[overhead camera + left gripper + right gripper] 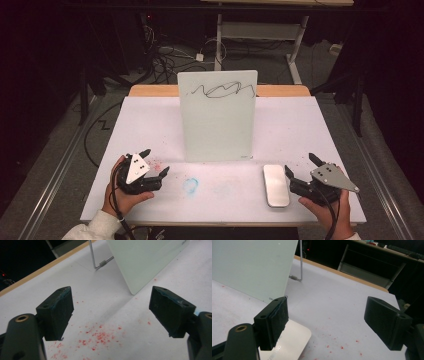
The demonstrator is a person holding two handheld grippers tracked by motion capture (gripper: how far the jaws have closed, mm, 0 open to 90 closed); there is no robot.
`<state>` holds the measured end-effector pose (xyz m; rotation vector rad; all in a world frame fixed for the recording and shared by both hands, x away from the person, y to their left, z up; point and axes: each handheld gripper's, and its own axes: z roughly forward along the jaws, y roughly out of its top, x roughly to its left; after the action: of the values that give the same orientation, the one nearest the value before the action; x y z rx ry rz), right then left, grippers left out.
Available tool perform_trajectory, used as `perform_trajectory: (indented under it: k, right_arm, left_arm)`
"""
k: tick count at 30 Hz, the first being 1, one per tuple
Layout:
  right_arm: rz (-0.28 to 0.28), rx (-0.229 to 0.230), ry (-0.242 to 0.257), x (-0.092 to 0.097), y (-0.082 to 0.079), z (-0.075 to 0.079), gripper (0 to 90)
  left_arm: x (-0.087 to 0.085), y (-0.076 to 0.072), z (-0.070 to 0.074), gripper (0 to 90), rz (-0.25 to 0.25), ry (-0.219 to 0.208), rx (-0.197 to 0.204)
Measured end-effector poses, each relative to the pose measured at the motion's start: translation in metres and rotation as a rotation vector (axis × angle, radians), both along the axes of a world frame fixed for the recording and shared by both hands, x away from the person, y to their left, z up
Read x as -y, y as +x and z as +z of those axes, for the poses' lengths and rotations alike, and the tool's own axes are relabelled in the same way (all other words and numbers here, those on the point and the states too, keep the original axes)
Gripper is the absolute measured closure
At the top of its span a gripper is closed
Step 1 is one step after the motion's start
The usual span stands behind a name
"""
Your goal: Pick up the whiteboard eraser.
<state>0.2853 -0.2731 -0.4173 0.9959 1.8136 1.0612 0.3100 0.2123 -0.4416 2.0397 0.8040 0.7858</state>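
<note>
1. Eraser (276, 185), flat and white, lies near the table's (150, 120) front edge, just beside the right gripper (300, 172).
2. Right gripper: jaws spread, nothing between them.
3. Left gripper (155, 162): jaws spread, empty, above red specks (97, 336).
4. Whiteboard (218, 116) stands upright behind, scribble (222, 90) along its top.

The board (218, 116) is pale greenish white with a black scribble near its top. The eraser (276, 185) is silvery white. The bench (150, 125) is white, edged in tan wood, flecked with red specks (100, 336) and a light-blue smudge (190, 185).
</note>
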Motion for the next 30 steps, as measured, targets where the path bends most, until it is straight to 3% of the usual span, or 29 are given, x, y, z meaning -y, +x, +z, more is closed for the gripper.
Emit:
perform_trajectory:
  k: [4,7,8,9,10,11,12,13,16,17,18,19,25,30]
  right_arm:
    - [0.006,-0.045,-0.011,-0.001,0.001,0.0,21.3]
    - [-0.029,-0.105,-0.015,-0.004,0.003,0.002,22.2]
    - [-0.075,-0.179,0.01,-0.008,0.006,0.004,22.3]
    - [-0.075,-0.179,0.01,-0.008,0.006,0.004,22.3]
    - [-0.092,-0.213,0.025,-0.011,0.008,0.005,22.2]
    - [-0.12,-0.281,0.044,-0.018,0.013,0.005,22.4]
    - [-0.12,-0.281,0.044,-0.018,0.013,0.005,22.4]
    - [-0.122,-0.31,0.046,-0.022,0.016,0.004,22.5]
    - [-0.124,-0.427,0.046,-0.037,0.025,-0.004,23.2]
    - [-0.117,-0.482,-0.004,-0.05,0.031,-0.01,23.0]
    - [-0.117,-0.482,-0.004,-0.05,0.031,-0.01,23.0]
    - [-0.154,-0.482,-0.032,-0.055,0.033,-0.015,22.6]
    - [-0.205,-0.519,-0.031,-0.059,0.031,-0.024,18.5]
    - [-0.2,-0.574,-0.006,-0.062,0.032,-0.036,18.7]
  left_arm:
    - [0.002,0.0,-0.001,19.2,0.012,0.014,-0.016]
    - [0.003,-0.001,-0.001,19.2,0.018,0.016,-0.022]
    - [0.004,-0.001,-0.001,19.2,0.023,0.018,-0.024]
    - [0.004,-0.001,-0.002,19.2,0.02,0.024,-0.028]
    - [0.004,-0.001,-0.002,19.2,0.018,0.027,-0.033]
    - [0.005,-0.001,-0.003,19.2,0.02,0.031,-0.041]
    - [0.005,-0.001,-0.003,19.2,0.019,0.026,-0.048]
    - [0.005,0.0,-0.004,19.2,0.017,0.024,-0.058]
    - [0.006,0.001,-0.007,20.2,0.008,0.035,-0.088]
    - [0.006,0.002,-0.009,20.2,0.016,0.035,-0.111]
    - [0.005,0.003,-0.009,20.2,0.016,0.03,-0.119]
    - [0.005,0.003,-0.01,20.2,0.015,0.025,-0.123]
    - [0.004,0.003,-0.01,20.2,0.003,0.023,-0.128]
    - [0.005,0.002,-0.01,20.2,-0.013,0.023,-0.13]
